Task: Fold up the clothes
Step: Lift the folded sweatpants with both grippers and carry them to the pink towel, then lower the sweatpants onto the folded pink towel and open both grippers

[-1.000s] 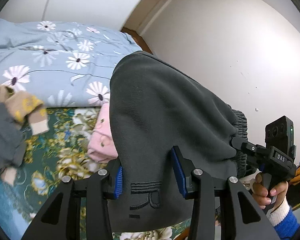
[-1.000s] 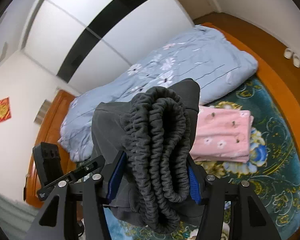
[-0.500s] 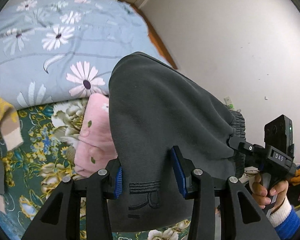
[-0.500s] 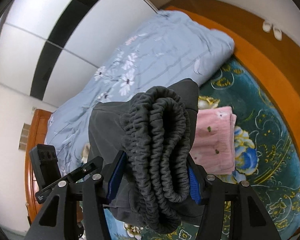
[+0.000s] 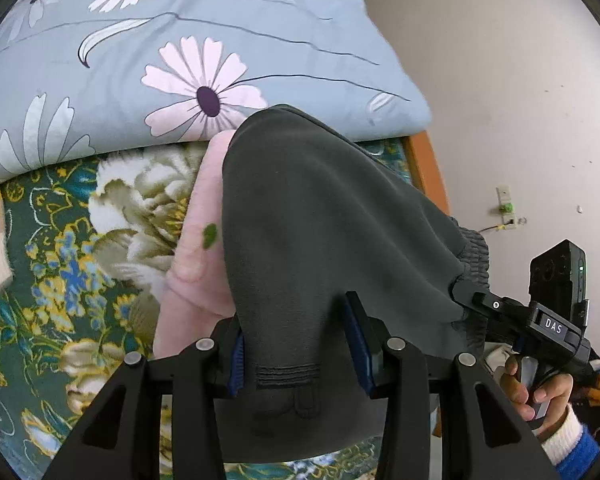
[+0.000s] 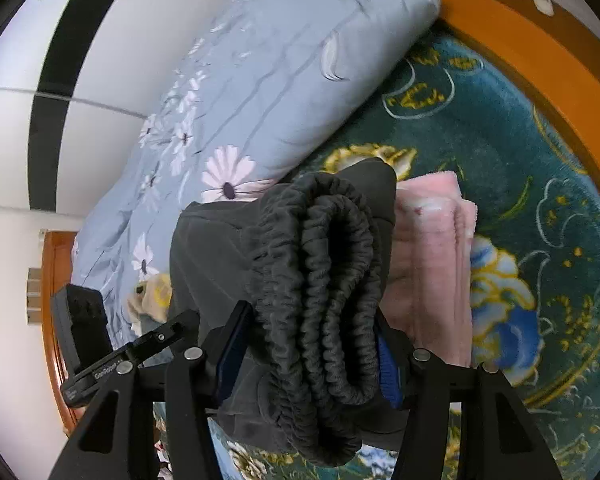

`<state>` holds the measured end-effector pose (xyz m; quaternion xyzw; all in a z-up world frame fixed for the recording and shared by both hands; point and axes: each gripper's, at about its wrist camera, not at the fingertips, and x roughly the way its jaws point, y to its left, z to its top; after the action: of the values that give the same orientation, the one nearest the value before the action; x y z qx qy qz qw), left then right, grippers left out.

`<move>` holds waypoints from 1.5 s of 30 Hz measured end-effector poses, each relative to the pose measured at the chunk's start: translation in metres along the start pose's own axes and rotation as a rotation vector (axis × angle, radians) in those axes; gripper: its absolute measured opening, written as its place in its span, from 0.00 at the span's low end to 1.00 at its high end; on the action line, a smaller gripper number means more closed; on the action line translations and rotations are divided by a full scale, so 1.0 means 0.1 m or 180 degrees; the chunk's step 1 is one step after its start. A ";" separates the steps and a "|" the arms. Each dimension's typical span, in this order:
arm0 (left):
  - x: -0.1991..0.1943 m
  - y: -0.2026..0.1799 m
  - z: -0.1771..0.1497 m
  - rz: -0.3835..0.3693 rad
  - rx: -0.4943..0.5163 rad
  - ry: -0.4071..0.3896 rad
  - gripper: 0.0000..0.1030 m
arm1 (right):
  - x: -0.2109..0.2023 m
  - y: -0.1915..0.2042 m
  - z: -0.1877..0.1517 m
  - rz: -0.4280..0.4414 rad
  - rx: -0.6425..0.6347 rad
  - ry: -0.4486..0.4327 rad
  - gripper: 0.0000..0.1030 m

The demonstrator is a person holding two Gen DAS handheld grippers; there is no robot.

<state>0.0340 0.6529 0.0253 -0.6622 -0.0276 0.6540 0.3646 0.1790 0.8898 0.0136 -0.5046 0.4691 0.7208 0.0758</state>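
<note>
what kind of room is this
Most likely a bedroom. A blue floral quilt lies on a green flowered bedspread inside an orange wooden bed frame, with tall white wardrobe-like panels behind. Folded pink clothes sit on the bed.

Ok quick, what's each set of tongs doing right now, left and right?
Left tongs: shut on the folded dark grey trousers.
Right tongs: shut on the same trousers, at the bunched elastic waistband.
</note>
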 end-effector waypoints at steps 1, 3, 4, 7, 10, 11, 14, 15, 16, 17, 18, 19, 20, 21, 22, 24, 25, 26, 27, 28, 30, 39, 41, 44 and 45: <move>0.04 0.01 0.01 0.0028 -0.0009 -0.0005 0.42 | 0.05 -0.04 0.01 0.0003 0.0035 0.0006 0.58; 0.15 0.08 0.01 0.0050 -0.0052 0.0019 0.42 | 0.13 -0.13 0.01 0.0007 0.0110 0.0004 0.58; 0.19 0.09 -0.01 0.0043 -0.0061 0.0027 0.42 | 0.17 -0.20 0.00 0.0009 0.0152 -0.0006 0.58; 0.26 0.08 -0.08 0.0029 -0.0001 0.0018 0.42 | 0.22 -0.38 -0.09 0.0067 0.0319 -0.0010 0.58; 0.26 0.02 -0.14 0.0020 0.0086 0.0012 0.43 | 0.17 -0.44 -0.13 0.0137 0.0322 -0.0093 0.58; 0.26 0.00 -0.14 0.0044 0.0109 0.0020 0.43 | 0.16 -0.45 -0.13 0.0142 0.0323 -0.0100 0.58; 0.27 0.01 -0.11 0.0127 0.0141 0.0061 0.44 | 0.16 -0.45 -0.13 0.0152 0.0361 -0.0068 0.59; 0.23 0.03 -0.11 0.0142 0.0142 0.0058 0.46 | 0.15 -0.42 -0.13 0.0142 0.0338 -0.0062 0.59; 0.19 0.05 -0.11 0.0159 0.0142 0.0048 0.46 | 0.13 -0.38 -0.13 0.0132 0.0312 -0.0055 0.60; 0.12 0.08 -0.12 0.0180 0.0132 0.0008 0.46 | 0.10 -0.35 -0.13 0.0114 0.0237 -0.0048 0.60; 0.02 0.13 -0.13 0.0236 0.0109 -0.0068 0.48 | 0.07 -0.31 -0.14 0.0095 0.0156 -0.0042 0.61; -0.07 0.16 -0.14 0.0287 0.0090 -0.0138 0.51 | 0.03 -0.27 -0.14 0.0047 0.0042 -0.0043 0.62; -0.17 0.19 -0.14 0.0343 0.0070 -0.0223 0.53 | 0.00 -0.24 -0.15 -0.0003 -0.0032 -0.0049 0.62; -0.27 0.19 -0.15 0.0369 0.0070 -0.0290 0.53 | -0.06 -0.22 -0.15 -0.0084 -0.0113 -0.0102 0.62; -0.35 0.19 -0.15 0.0381 0.0078 -0.0347 0.53 | -0.12 -0.20 -0.15 -0.0169 -0.0195 -0.0162 0.62; -0.49 0.13 -0.14 0.0389 0.0157 -0.0440 0.53 | -0.26 -0.16 -0.12 -0.0271 -0.0259 -0.0322 0.62; -0.48 0.08 -0.08 0.0379 0.0236 -0.0460 0.53 | -0.33 -0.13 -0.11 -0.0331 -0.0290 -0.0410 0.62; -0.46 0.00 -0.04 0.0354 0.0338 -0.0481 0.53 | -0.39 -0.06 -0.10 -0.0365 -0.0360 -0.0490 0.62; -0.43 -0.12 -0.03 0.0291 0.0456 -0.0495 0.53 | -0.47 0.05 -0.12 -0.0319 -0.0461 -0.0585 0.62; -0.39 -0.19 -0.01 0.0221 0.0533 -0.0490 0.53 | -0.50 0.12 -0.13 -0.0246 -0.0512 -0.0614 0.62; -0.25 -0.27 0.02 0.0146 0.0621 -0.0450 0.53 | -0.44 0.27 -0.15 -0.0074 -0.0710 -0.0488 0.62; 0.42 -0.05 0.21 0.0302 0.0380 -0.0172 0.53 | 0.24 0.05 0.09 -0.0296 -0.0403 -0.0198 0.62; 0.46 -0.03 0.22 0.0307 0.0355 -0.0132 0.53 | 0.28 0.05 0.13 -0.0347 -0.0414 -0.0180 0.62; 0.47 -0.04 0.23 0.0318 0.0332 -0.0122 0.53 | 0.36 0.10 0.18 -0.0486 -0.0523 -0.0135 0.62; 0.45 -0.05 0.22 0.0322 0.0315 -0.0129 0.53 | 0.39 0.13 0.18 -0.0574 -0.0603 -0.0105 0.62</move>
<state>0.0230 0.6898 -0.0070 -0.6306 0.0309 0.6854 0.3628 0.1407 0.8821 -0.0090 -0.5377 0.3503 0.7603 0.1000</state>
